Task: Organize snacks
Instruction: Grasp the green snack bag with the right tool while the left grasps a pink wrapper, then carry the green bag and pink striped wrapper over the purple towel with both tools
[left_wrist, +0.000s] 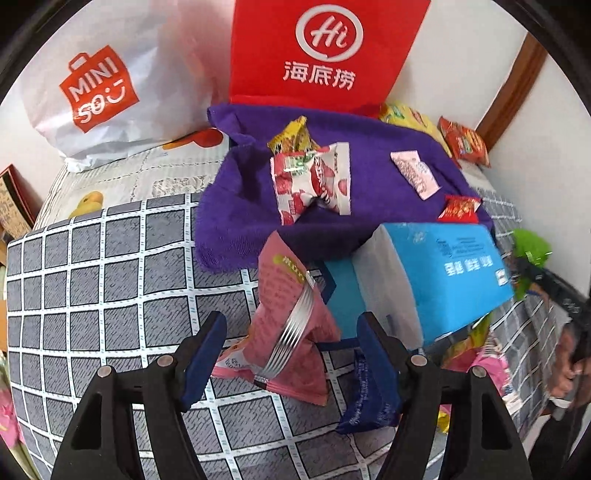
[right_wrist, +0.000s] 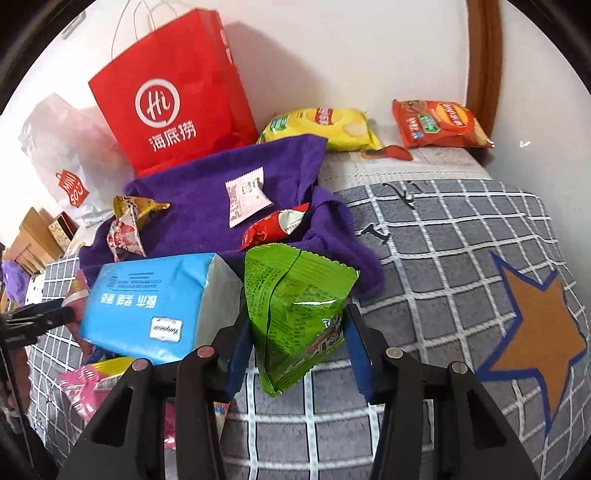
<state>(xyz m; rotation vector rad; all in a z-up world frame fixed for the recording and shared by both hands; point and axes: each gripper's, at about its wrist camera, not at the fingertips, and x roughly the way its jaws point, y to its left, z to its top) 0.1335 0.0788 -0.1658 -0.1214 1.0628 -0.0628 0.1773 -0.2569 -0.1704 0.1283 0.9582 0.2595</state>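
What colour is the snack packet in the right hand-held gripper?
Bright green snack packet, clearest in the right wrist view, sitting between the right hand-held gripper fingers.

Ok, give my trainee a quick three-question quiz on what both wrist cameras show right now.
1. True or false: the right gripper has its jaws shut on the green snack bag.
2. Multiple choice: the pink-and-white wrapper lies on A) the purple towel, B) the blue tissue pack, C) the red paper bag.
3. Fill in: between the open jaws of the left gripper is the ____ snack bag.

Key: 1 true; 2 A; 3 pink.
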